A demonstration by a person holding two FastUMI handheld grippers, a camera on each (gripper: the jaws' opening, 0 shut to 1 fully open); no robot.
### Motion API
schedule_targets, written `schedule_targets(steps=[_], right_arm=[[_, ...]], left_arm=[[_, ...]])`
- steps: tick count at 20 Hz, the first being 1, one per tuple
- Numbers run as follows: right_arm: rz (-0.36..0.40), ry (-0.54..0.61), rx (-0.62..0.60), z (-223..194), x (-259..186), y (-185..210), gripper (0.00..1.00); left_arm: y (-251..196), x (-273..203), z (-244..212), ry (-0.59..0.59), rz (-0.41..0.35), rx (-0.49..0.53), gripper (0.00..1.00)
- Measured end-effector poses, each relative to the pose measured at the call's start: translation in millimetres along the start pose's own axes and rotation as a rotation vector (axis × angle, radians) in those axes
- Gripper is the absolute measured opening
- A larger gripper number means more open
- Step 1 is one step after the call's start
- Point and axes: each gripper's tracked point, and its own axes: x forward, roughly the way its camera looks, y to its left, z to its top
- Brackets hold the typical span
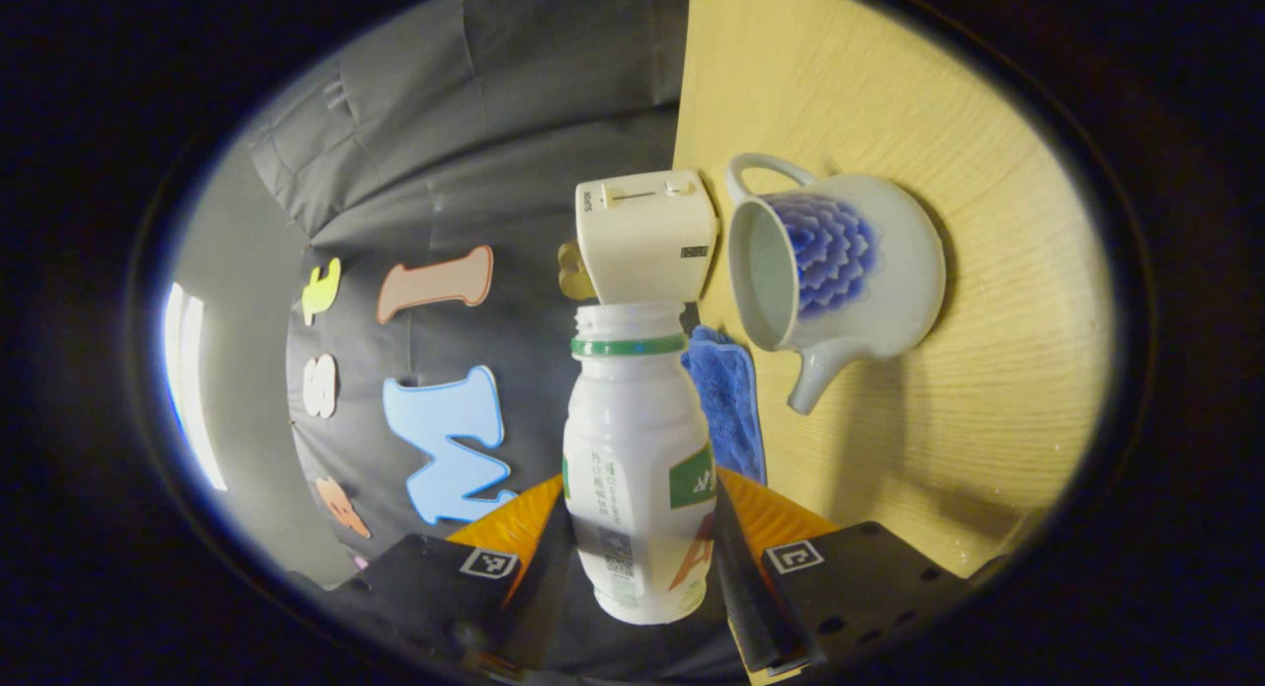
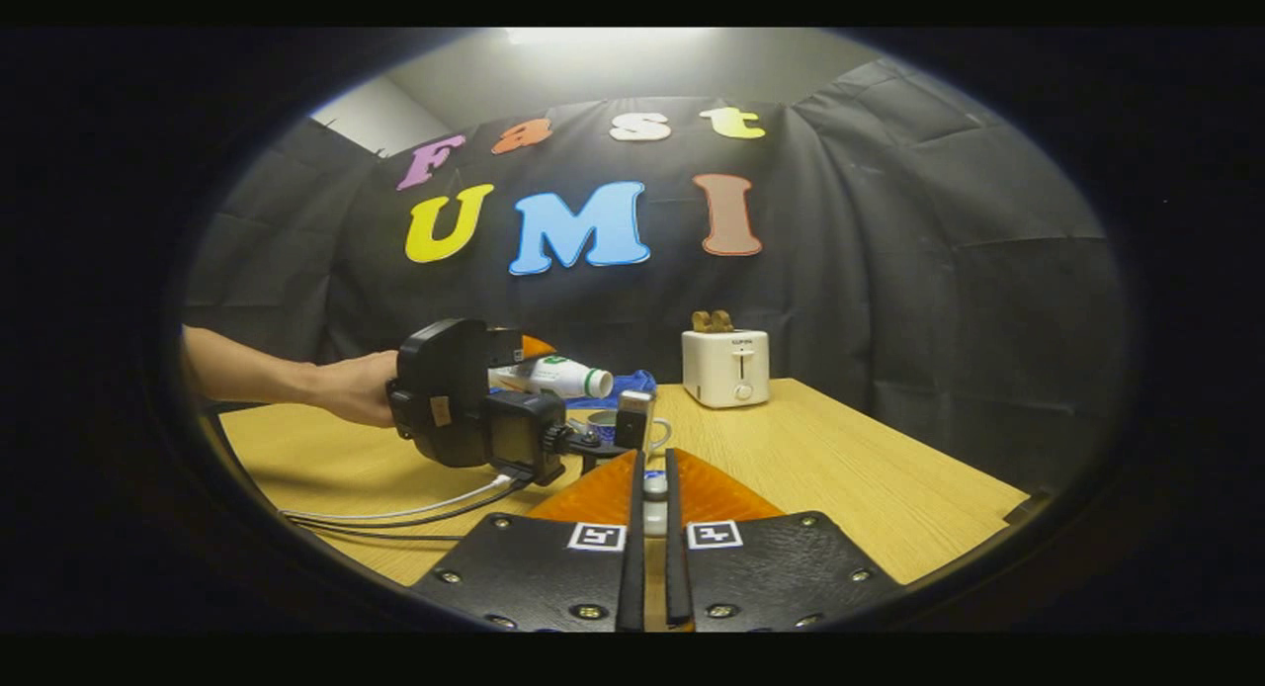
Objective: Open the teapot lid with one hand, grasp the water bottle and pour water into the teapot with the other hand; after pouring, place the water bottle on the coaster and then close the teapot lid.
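The white water bottle [image 1: 637,469] with a green neck ring and no cap lies on its side, and my left gripper [image 1: 642,493] is shut on its body. Its open mouth is level over the lidless opening of the white teapot [image 1: 840,271] with blue petals. I cannot make out any water flowing. In the right gripper view, a hand holds the left gripper [image 2: 464,399] with the bottle [image 2: 553,378] horizontal above the teapot [image 2: 605,424]. My right gripper [image 2: 652,464] is shut on a small white and blue piece, the teapot lid [image 2: 653,503], held nearer the camera than the teapot.
A white toaster [image 2: 725,368] with toast stands at the back of the wooden table [image 2: 840,469]. A blue cloth [image 1: 726,394] lies behind the teapot. Cables [image 2: 395,516] trail across the table's left side. The table's right half is bare.
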Motion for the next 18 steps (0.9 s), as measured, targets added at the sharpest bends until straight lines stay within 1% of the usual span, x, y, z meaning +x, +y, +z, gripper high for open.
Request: schedule_targets(steps=[1, 2, 4, 5, 6, 7, 8, 9, 10, 11, 12, 14, 15, 16, 17, 18], right_arm=[[0.0, 0.001, 0.0, 0.1, 0.1, -0.2, 0.08], [0.0, 0.002, 0.001, -0.4, 0.1, -0.6, 0.08], [0.0, 0.004, 0.002, -1.2, 0.3, -1.7, 0.08], [0.0, 0.004, 0.003, -0.8, 0.0, -1.6, 0.08], [-0.001, 0.003, 0.002, -0.1, -0.5, -1.6, 0.08], [-0.001, 0.002, 0.002, 0.2, -0.2, -1.9, 0.08], [-0.002, 0.003, 0.002, 0.0, 0.3, -1.9, 0.08], [-0.002, 0.003, 0.002, 0.4, -0.1, -2.0, 0.08], [0.0, 0.002, 0.004, -0.2, -0.8, -1.8, 0.08], [0.001, -0.001, 0.007, 1.4, -1.2, -1.4, 0.08], [0.001, -0.003, 0.005, 1.6, -2.0, -0.9, 0.08], [0.001, -0.006, 0.002, 3.0, -2.3, -0.6, 0.08], [0.003, -0.007, 0.002, 3.1, -2.9, 0.0, 0.08], [0.003, -0.005, -0.001, 2.9, -2.0, -0.1, 0.0], [0.003, -0.004, -0.001, 2.5, -2.6, -0.5, 0.0], [0.004, -0.002, 0.001, 1.3, -1.2, -0.4, 0.08]], left_arm=[[0.2, 1.0, 1.1, -0.002, 0.002, 0.006, 0.83], [3.7, 0.2, 0.9, -0.003, 0.009, 0.015, 0.76], [4.7, -0.3, 0.0, -0.001, 0.011, 0.025, 0.76], [5.4, 1.0, -0.1, -0.002, 0.014, 0.028, 0.82], [5.2, 0.4, -1.4, 0.0, 0.013, 0.031, 0.82], [5.0, -0.7, -1.6, 0.002, 0.013, 0.034, 0.69], [4.9, -0.9, -3.0, 0.003, 0.01, 0.039, 0.76], [4.2, -0.4, -2.8, 0.003, 0.008, 0.046, 0.76], [4.6, -1.6, -3.7, 0.004, 0.008, 0.053, 0.82], [3.8, -0.6, -5.0, 0.006, 0.006, 0.058, 0.76], [5.2, -1.6, -5.1, 0.007, 0.01, 0.06, 0.82], [5.8, -2.2, -6.0, 0.008, 0.013, 0.072, 0.7], [4.5, -1.9, -6.2, 0.008, 0.01, 0.075, 0.82], [5.4, -1.5, -6.4, 0.008, 0.01, 0.079, 0.82], [5.5, -1.3, -6.5, 0.008, 0.013, 0.084, 0.76], [6.9, -1.9, -6.2, 0.008, 0.016, 0.091, 0.69]])
